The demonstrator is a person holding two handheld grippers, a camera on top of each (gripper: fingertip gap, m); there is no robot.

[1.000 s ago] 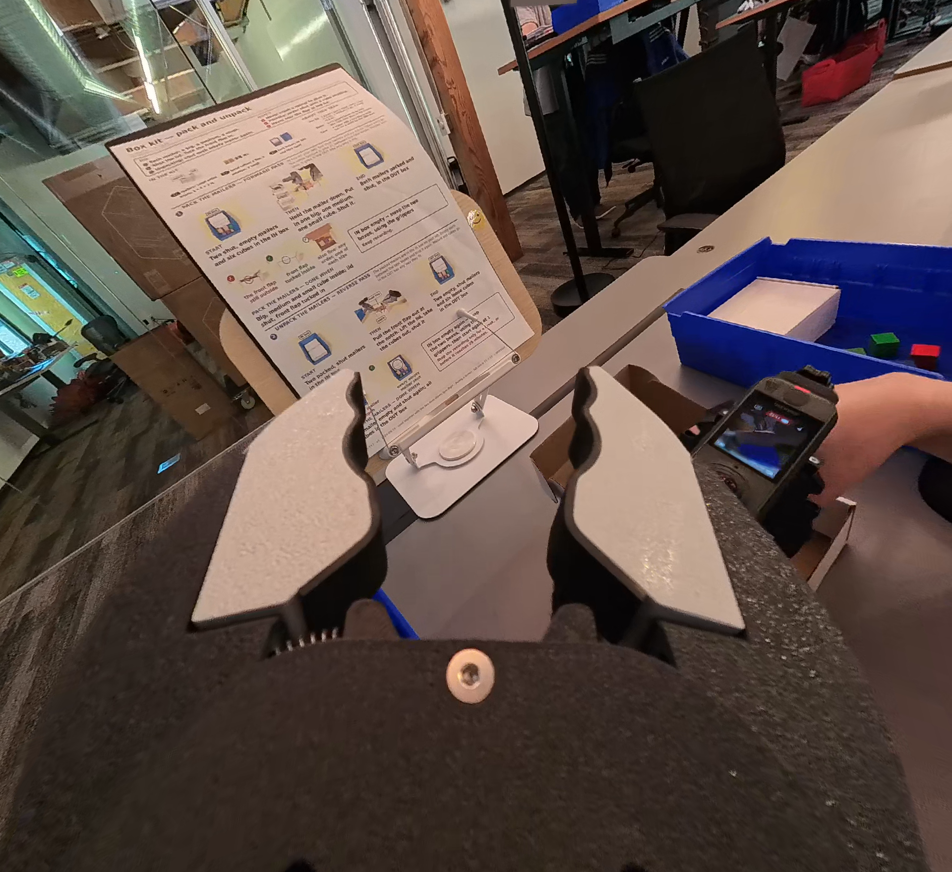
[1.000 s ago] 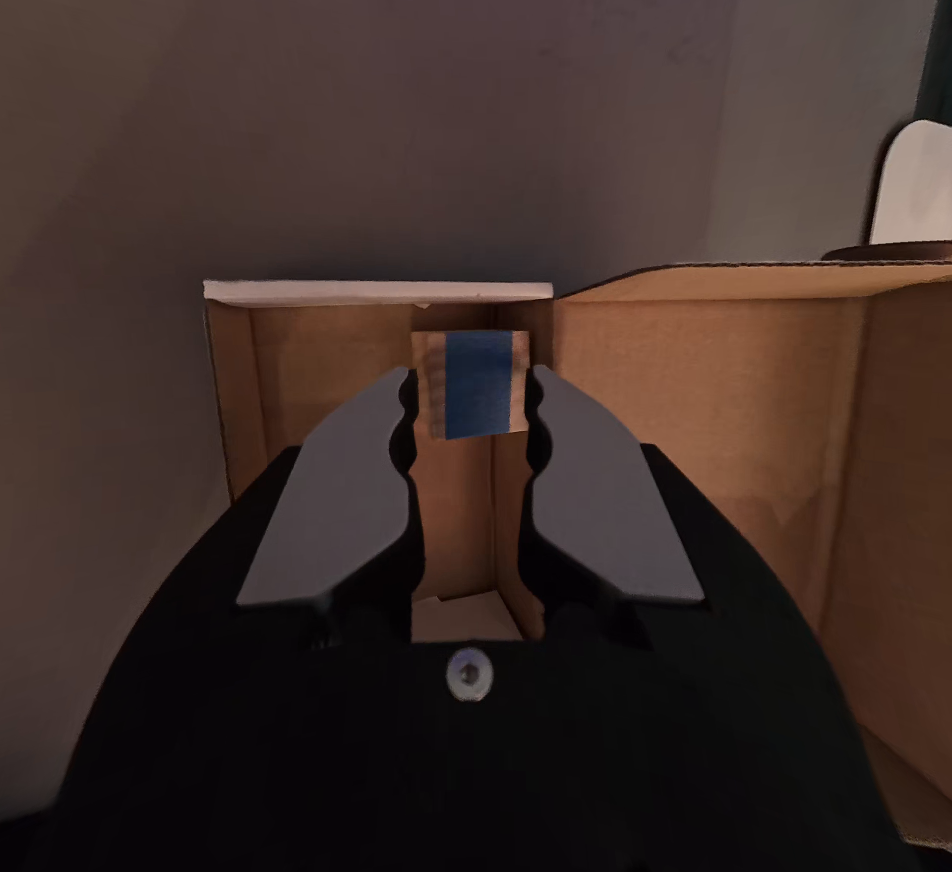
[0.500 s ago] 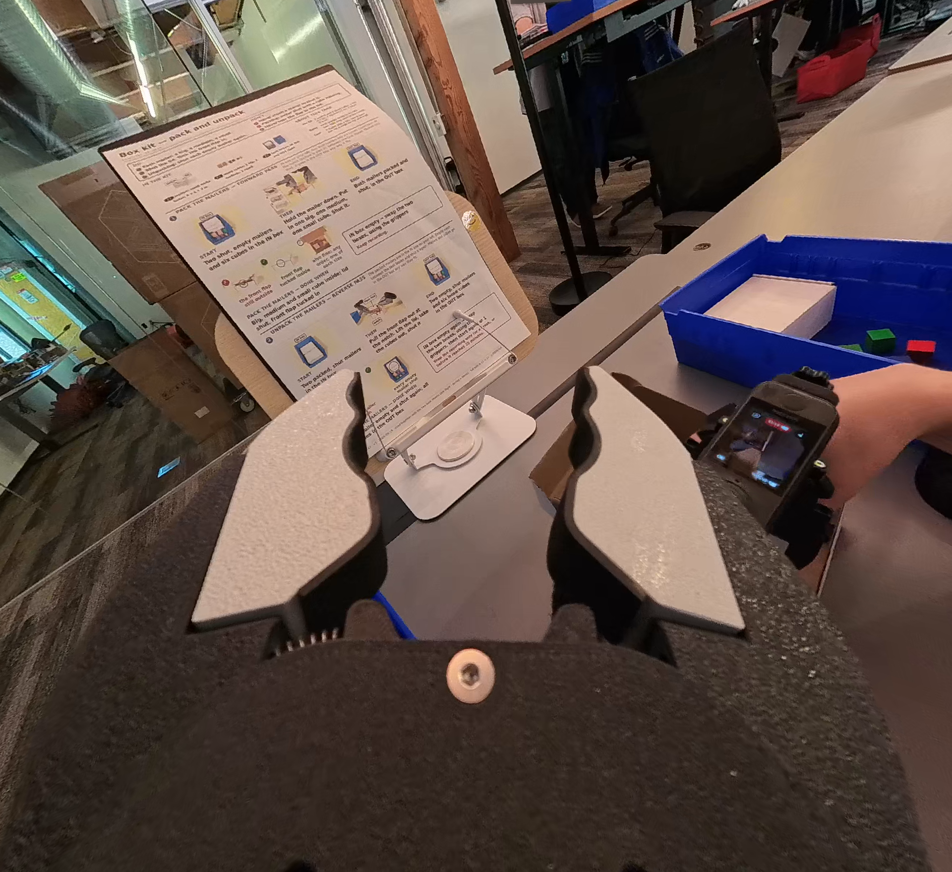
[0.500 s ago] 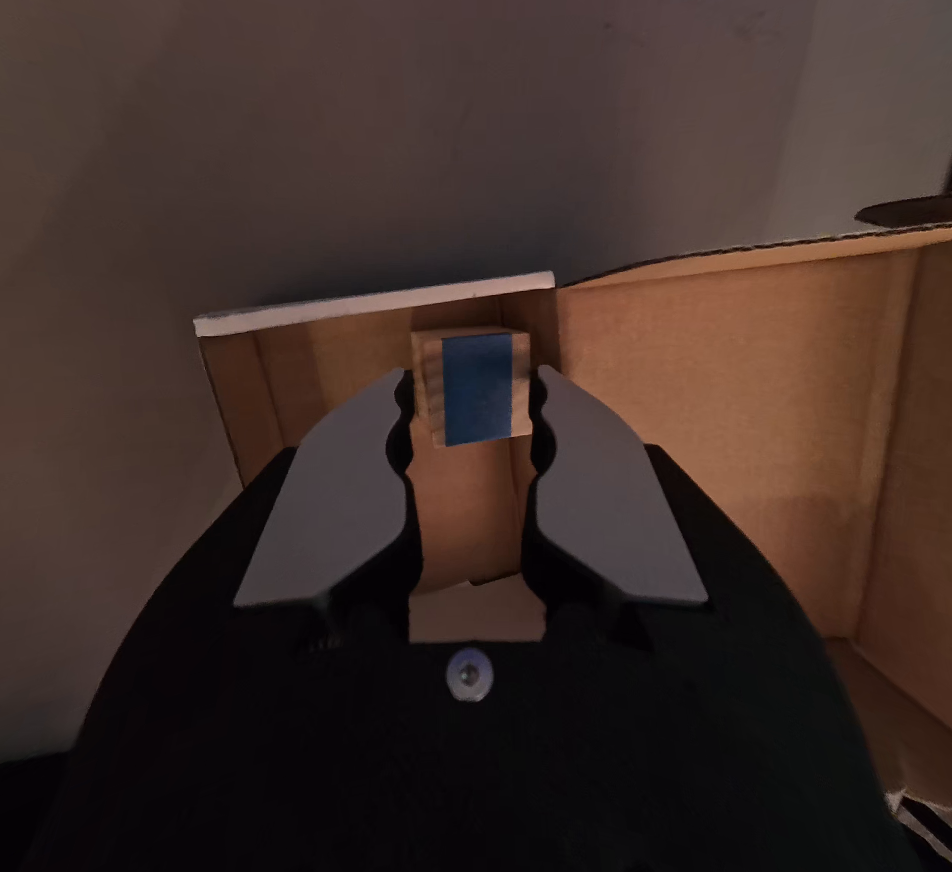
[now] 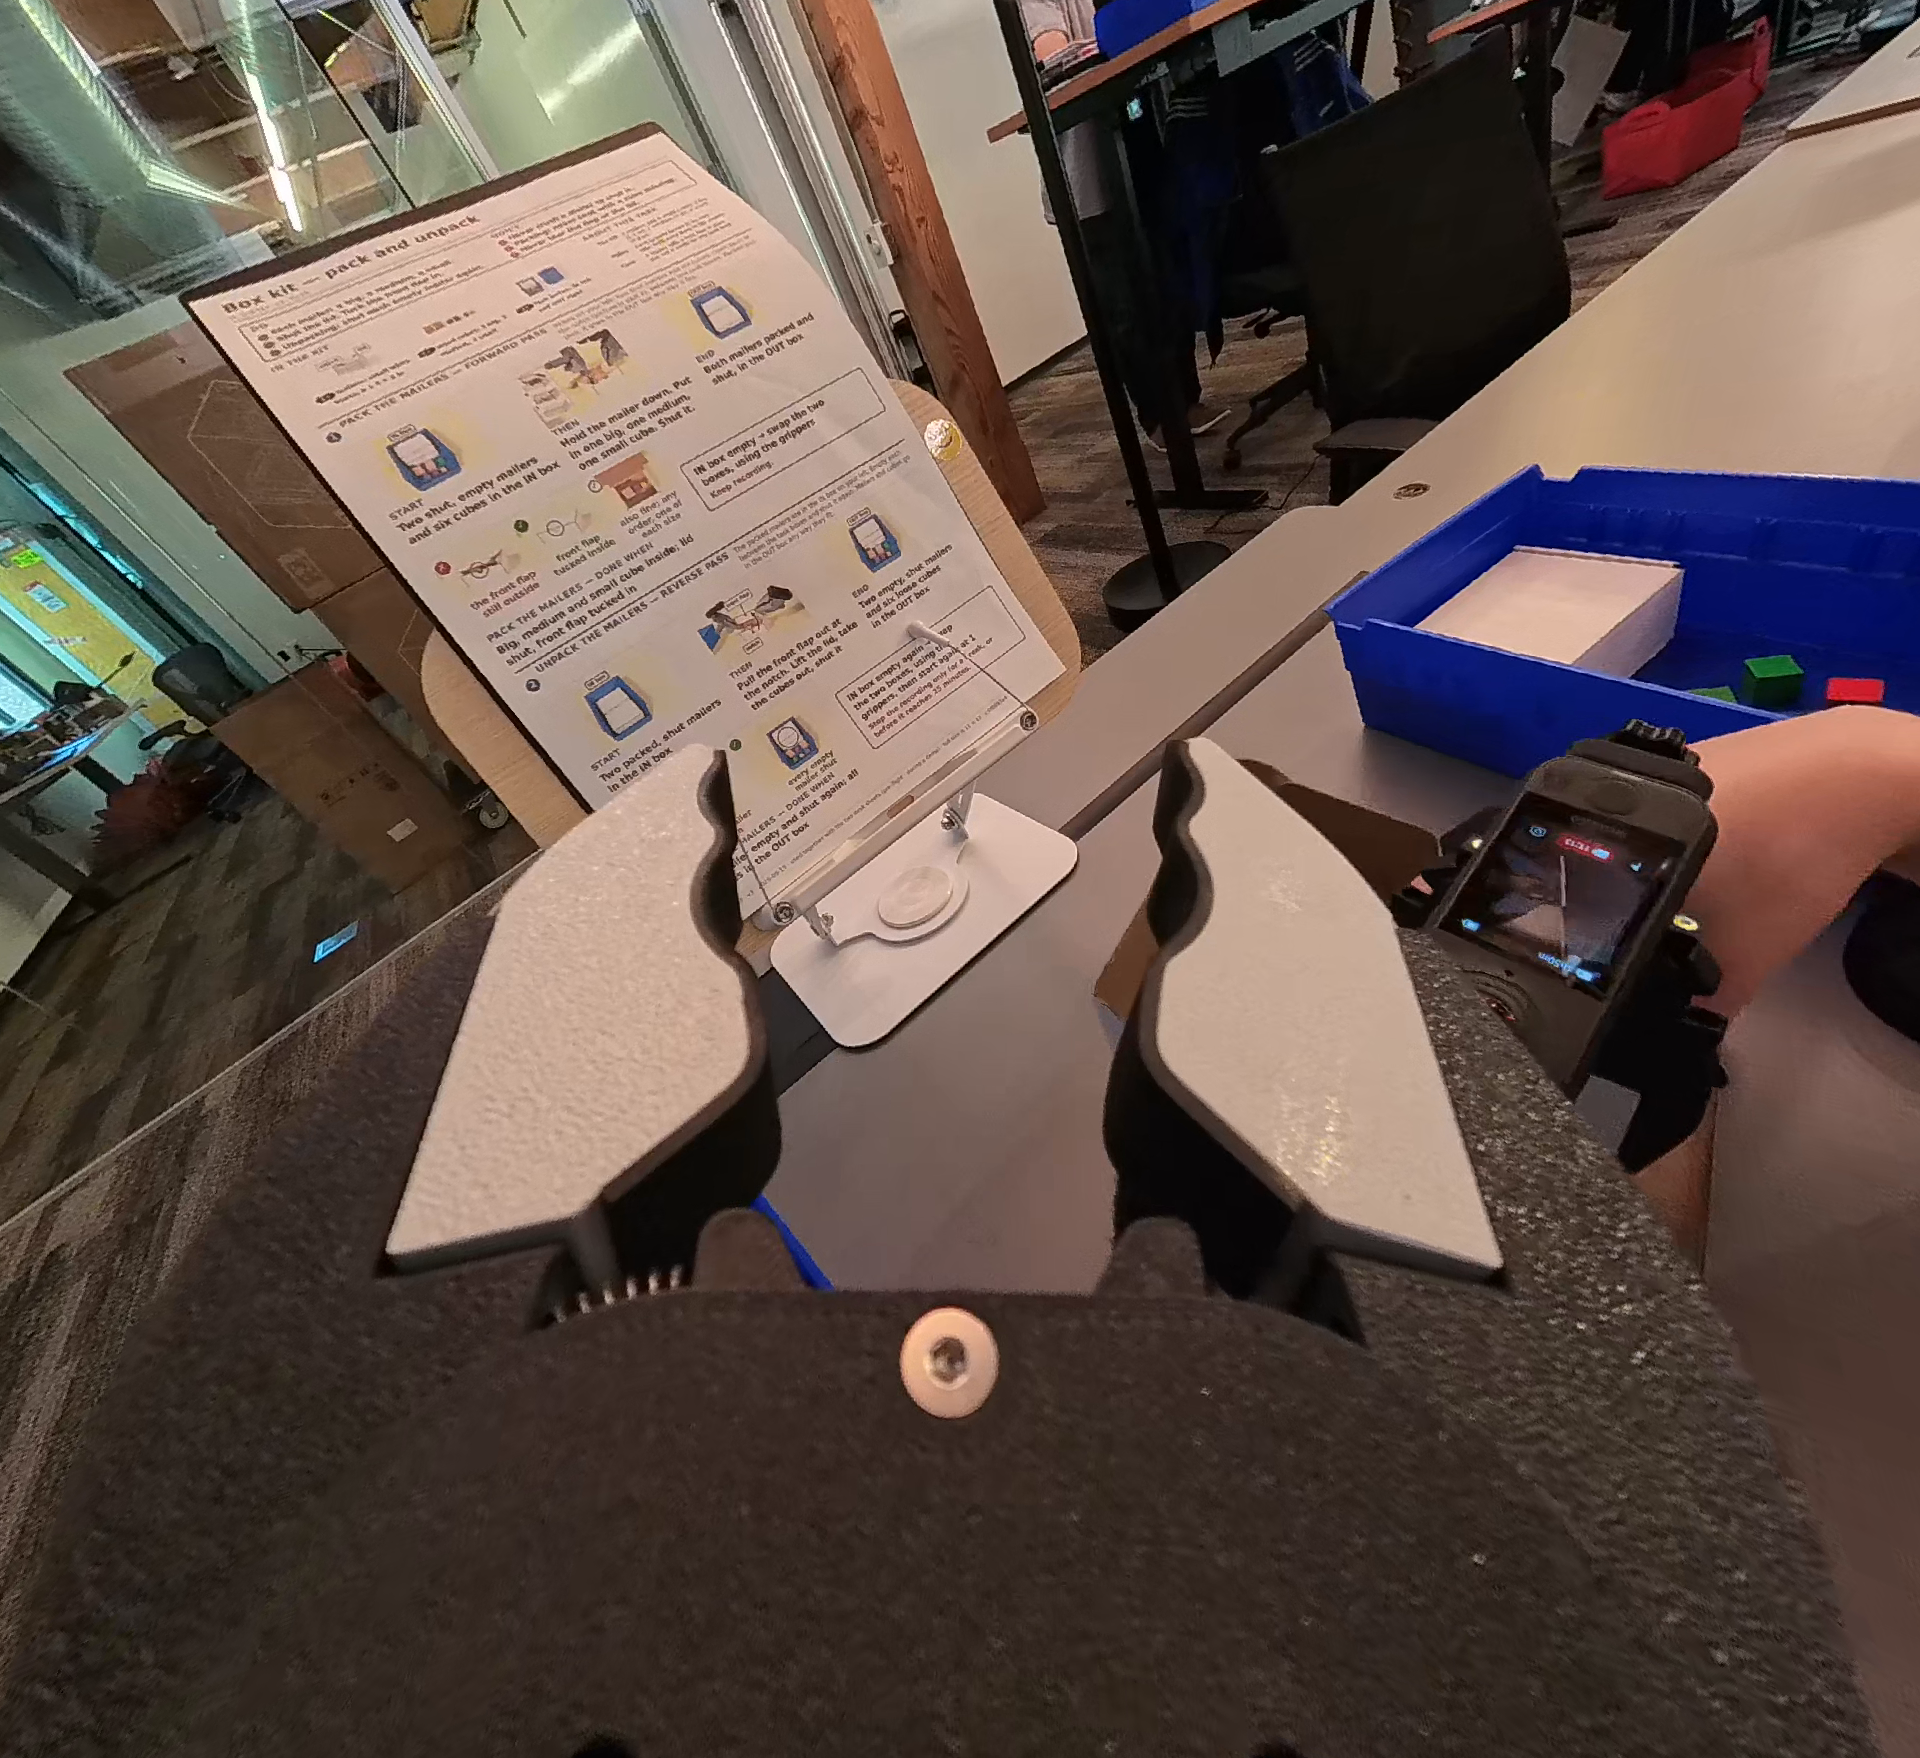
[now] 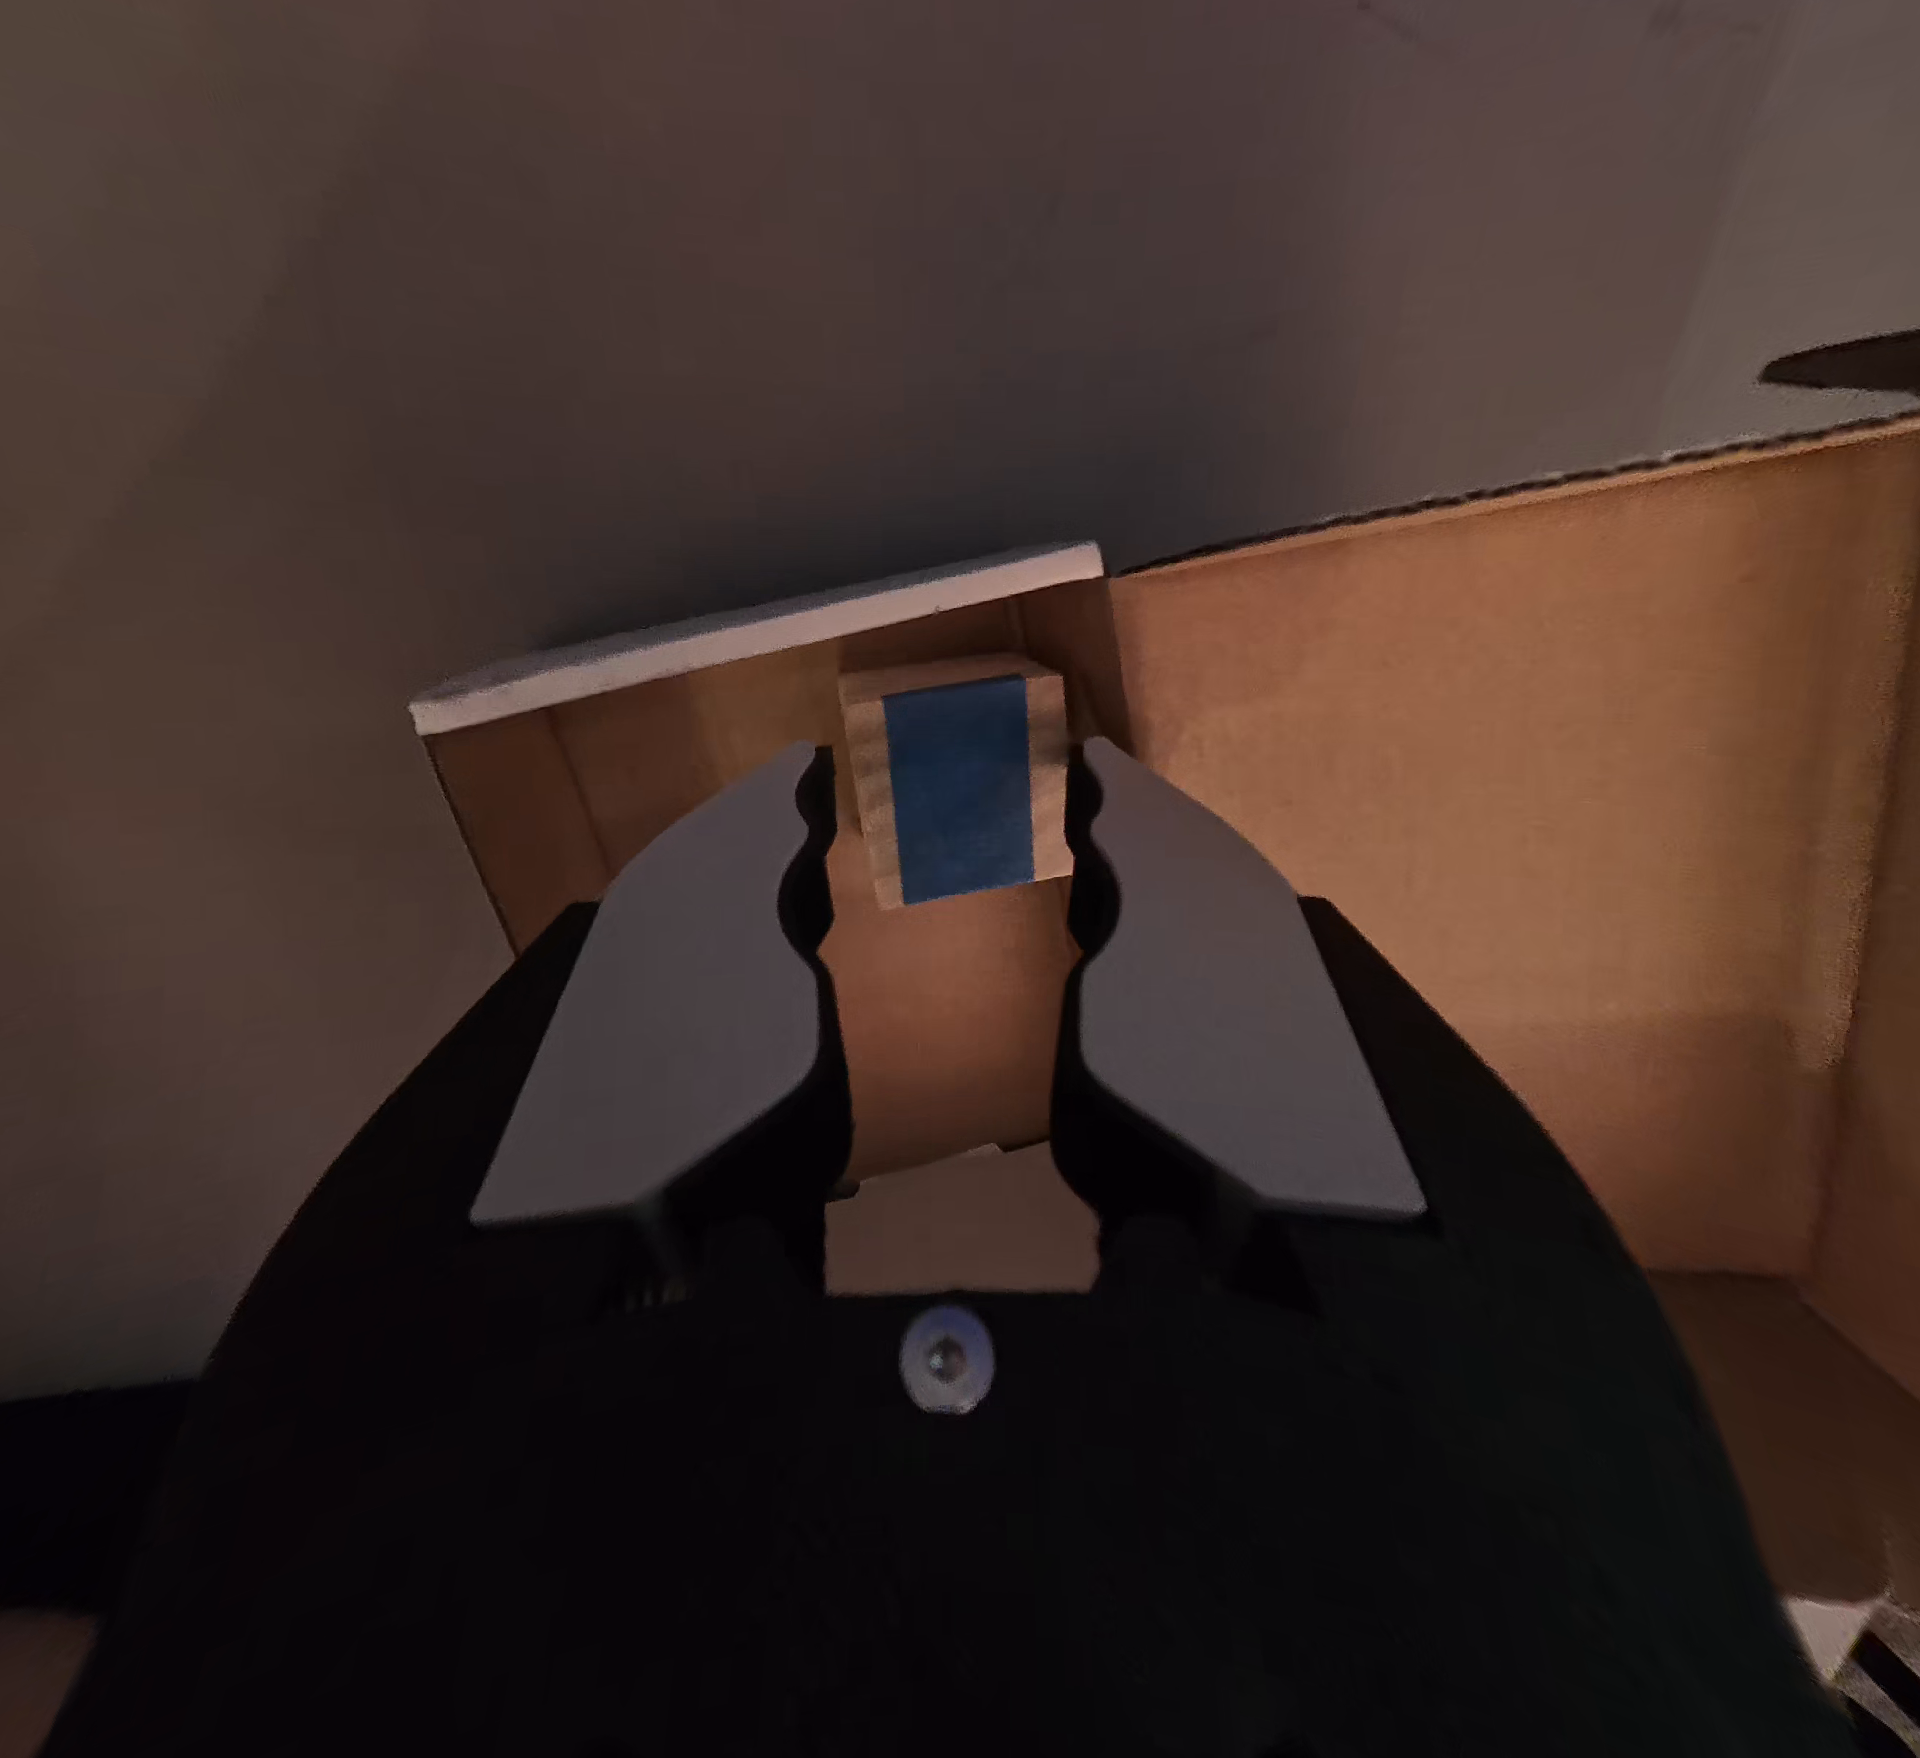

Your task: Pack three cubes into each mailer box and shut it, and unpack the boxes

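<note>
My right gripper (image 6: 951, 763) is shut on a wooden cube with a blue stripe (image 6: 956, 789), held at the fingertips over the open brown mailer box (image 6: 1455, 825), near its white-edged end wall (image 6: 758, 638). My left gripper (image 5: 940, 773) is open and empty above the grey table, facing a standing instruction sheet (image 5: 644, 503). In the left wrist view the right gripper's camera body (image 5: 1558, 898) and a hand show at right, over the mailer box's brown flap (image 5: 1340, 815). A shut white mailer box (image 5: 1558, 607), a green cube (image 5: 1771, 674) and a red cube (image 5: 1855, 690) lie in a blue bin (image 5: 1538, 721).
The sheet's white stand base (image 5: 925, 919) sits on the table just ahead of my left gripper. The table edge runs to the left, with carpet floor below. Office chairs and desks stand far behind. The grippers' ends are close to 30 centimetres from one another.
My right gripper has shifted with the cube still in it; the box's inner wall has slid right and lower in its view. The left gripper has barely moved.
</note>
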